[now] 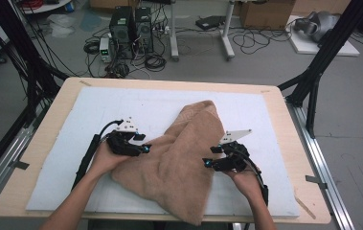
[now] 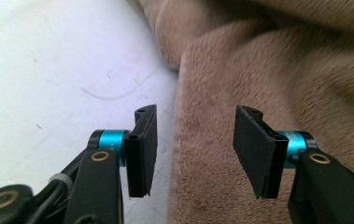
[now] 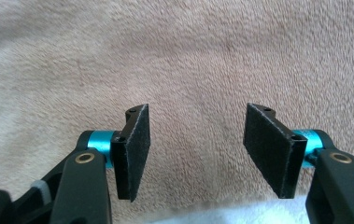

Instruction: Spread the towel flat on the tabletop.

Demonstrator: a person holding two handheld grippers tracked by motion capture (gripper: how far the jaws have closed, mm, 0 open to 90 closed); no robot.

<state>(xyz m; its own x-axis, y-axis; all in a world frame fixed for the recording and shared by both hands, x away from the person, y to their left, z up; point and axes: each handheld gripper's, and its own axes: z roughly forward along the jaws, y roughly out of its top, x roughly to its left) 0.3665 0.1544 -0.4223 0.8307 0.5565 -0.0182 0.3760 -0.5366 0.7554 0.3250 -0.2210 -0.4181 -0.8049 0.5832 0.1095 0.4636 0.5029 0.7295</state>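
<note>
1. Towel: a tan, fluffy cloth towel (image 1: 184, 153) lies crumpled on the pale blue foam mat (image 1: 73, 120).
2. Left gripper (image 1: 146, 148) is spread at its edge, pinching nothing.
3. Right gripper (image 1: 208, 164) is spread, empty.

Tan plush towel (image 1: 181, 158), pale blue mat (image 1: 97, 108) — light wood table (image 1: 57, 112), black fingers (image 2: 145, 149) with turquoise collars

Computer towers (image 1: 131, 28), cables, cardboard box (image 1: 265, 13)
</note>
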